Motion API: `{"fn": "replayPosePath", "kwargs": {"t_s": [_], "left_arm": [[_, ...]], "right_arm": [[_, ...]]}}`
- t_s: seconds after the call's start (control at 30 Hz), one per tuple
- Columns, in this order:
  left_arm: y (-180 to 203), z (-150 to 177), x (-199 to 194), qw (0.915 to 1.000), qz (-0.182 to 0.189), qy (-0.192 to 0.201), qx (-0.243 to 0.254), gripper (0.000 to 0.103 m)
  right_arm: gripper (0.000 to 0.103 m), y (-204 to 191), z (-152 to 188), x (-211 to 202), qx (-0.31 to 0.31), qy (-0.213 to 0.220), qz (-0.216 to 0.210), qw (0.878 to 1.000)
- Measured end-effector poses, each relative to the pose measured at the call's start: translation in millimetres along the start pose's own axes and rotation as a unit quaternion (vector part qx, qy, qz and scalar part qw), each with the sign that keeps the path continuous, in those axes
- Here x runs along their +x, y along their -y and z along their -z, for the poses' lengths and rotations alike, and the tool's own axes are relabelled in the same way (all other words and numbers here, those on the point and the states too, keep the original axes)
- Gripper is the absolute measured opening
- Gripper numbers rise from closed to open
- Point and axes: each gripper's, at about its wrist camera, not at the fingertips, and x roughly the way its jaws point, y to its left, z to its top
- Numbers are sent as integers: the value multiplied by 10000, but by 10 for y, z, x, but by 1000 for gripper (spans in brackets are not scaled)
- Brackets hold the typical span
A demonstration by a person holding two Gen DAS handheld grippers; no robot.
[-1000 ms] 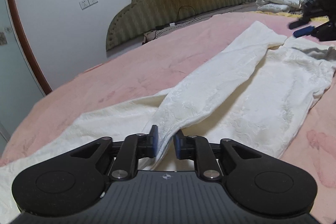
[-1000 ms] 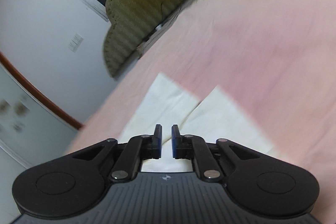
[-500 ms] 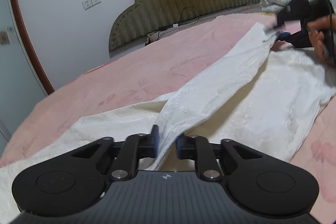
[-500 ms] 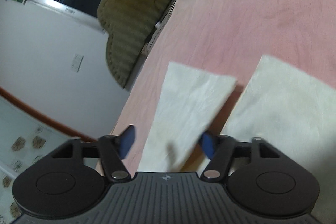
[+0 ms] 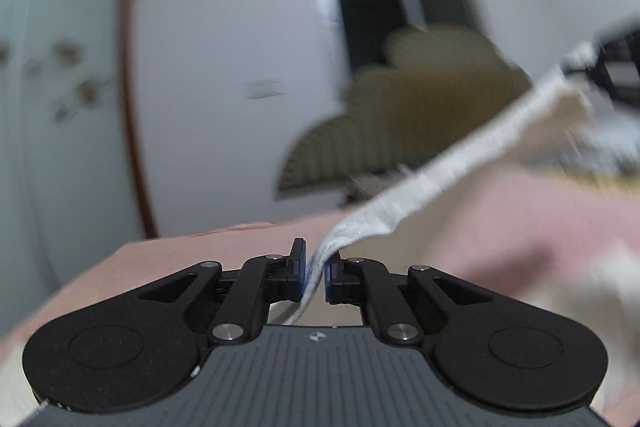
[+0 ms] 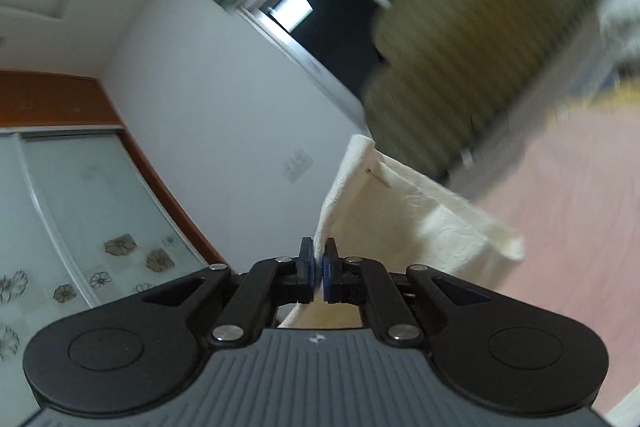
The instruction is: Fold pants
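Note:
The cream-white pants (image 5: 448, 171) are lifted off the pink bed (image 5: 520, 223). My left gripper (image 5: 314, 269) is shut on one edge of the fabric, which runs taut up and to the right toward my other gripper at the frame's right edge. In the right wrist view my right gripper (image 6: 318, 265) is shut on the hem of a pants leg (image 6: 408, 219), which hangs raised in front of it. Both views are motion-blurred.
An olive padded headboard (image 6: 472, 67) stands at the bed's head. A white wall with a socket (image 6: 298, 165), a dark window (image 5: 372, 7) and glass wardrobe doors (image 6: 60, 227) are behind. Folded bedding (image 5: 608, 143) lies far right.
My right gripper has closed on the pants leg hem. Both grippers have risen and tilted up, lifting the pants off the bed and pulling the fabric taut between them.

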Motion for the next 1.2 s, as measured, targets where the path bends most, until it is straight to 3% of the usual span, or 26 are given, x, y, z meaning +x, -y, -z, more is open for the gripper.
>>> {"fn": "replayPosePath", "kwargs": {"t_s": [0.07,0.13,0.2,0.27,0.37,0.5,0.6,0.67,0.73,0.83,1.0,1.1,1.2], "left_arm": [[170,223,-49,9963,638,-432,384,11],[336,447,-70,9880,1109,-841,662,12],[486,613,-81,9816,1211,-1116,966,12],[510,657,-127,9809,1198,-1118,1047,12],[371,570,-204,9833,1272,-1011,814,12],[267,561,-310,9827,1282,-964,924,11],[396,670,-246,9763,1401,-1125,1210,11],[461,759,-267,9744,1380,-1148,1353,10],[366,734,-312,9774,1383,-1083,1180,9],[212,691,-326,9798,1450,-1066,871,8],[276,755,-324,9761,1449,-1120,1173,7],[354,818,-335,9671,1504,-1244,1629,18],[279,735,-457,9624,1857,-1201,1577,34]], "right_arm": [[4,168,109,-335,-13,-144,595,9981],[5,448,324,-638,-26,-481,1460,9881],[5,785,577,-795,322,-875,2105,9731],[5,1029,779,-962,833,-1017,2364,9627],[5,1140,926,-1220,1198,-901,2308,9614],[5,1021,913,-1275,907,-1000,2235,9653],[7,1006,912,-1238,489,-1375,2479,9577],[9,1071,908,-1208,542,-1597,2659,9491],[9,1034,865,-1265,704,-1609,2561,9506],[9,948,797,-1365,446,-1739,2399,9541],[9,1028,849,-1344,522,-1831,2296,9545],[9,1173,841,-1325,882,-1904,2192,9529],[13,1189,747,-1492,1168,-1702,2241,9524]]}}
